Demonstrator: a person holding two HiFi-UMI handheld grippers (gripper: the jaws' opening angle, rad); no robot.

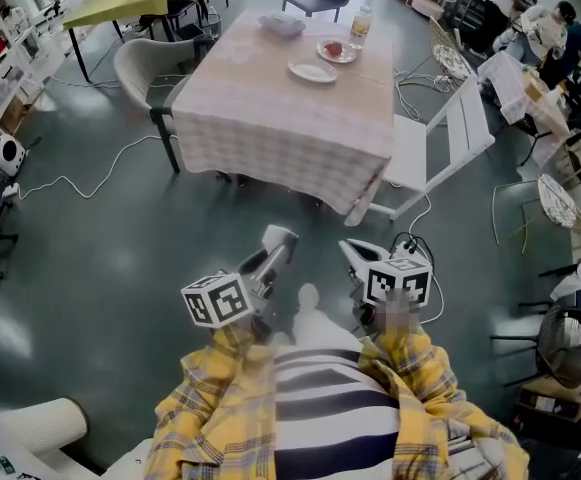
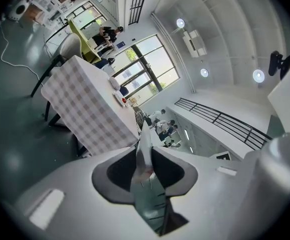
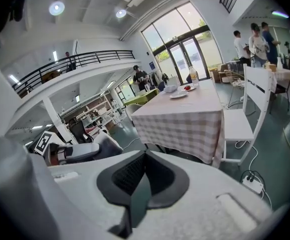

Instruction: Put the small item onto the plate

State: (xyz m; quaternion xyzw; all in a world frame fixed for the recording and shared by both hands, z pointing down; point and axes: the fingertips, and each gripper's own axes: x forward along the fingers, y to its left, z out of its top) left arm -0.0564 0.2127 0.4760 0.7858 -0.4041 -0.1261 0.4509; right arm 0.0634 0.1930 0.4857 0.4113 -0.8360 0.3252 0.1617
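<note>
**Walk it to the table and lower it onto the empty plate**

Your left gripper (image 1: 278, 238) is clamped on the small item (image 2: 144, 143). It shows as a thin pale sliver, edge-on, pinched between the pads and sticking out past the tips; I can't tell what it is. Your right gripper (image 1: 356, 254) has its jaws together with nothing between them.

You stand well short of the table (image 1: 270, 118), so the step in hand is the approach. The empty white plate (image 1: 313, 70) sits on the table's far half, towards its right edge. A second plate (image 1: 337, 50) with something red on it lies just beyond it, and a bottle (image 1: 360, 26) beyond that.

- Come in along the table's near or right side, minding the white chair (image 1: 460, 133) beside that edge.
- The item looks thin and light, so don't squeeze harder, and carry it level.
- Bring the left jaws down over the middle of the empty plate, low enough that the item nearly touches it, before you let go.
- Hold the right gripper clear of the table.
</note>
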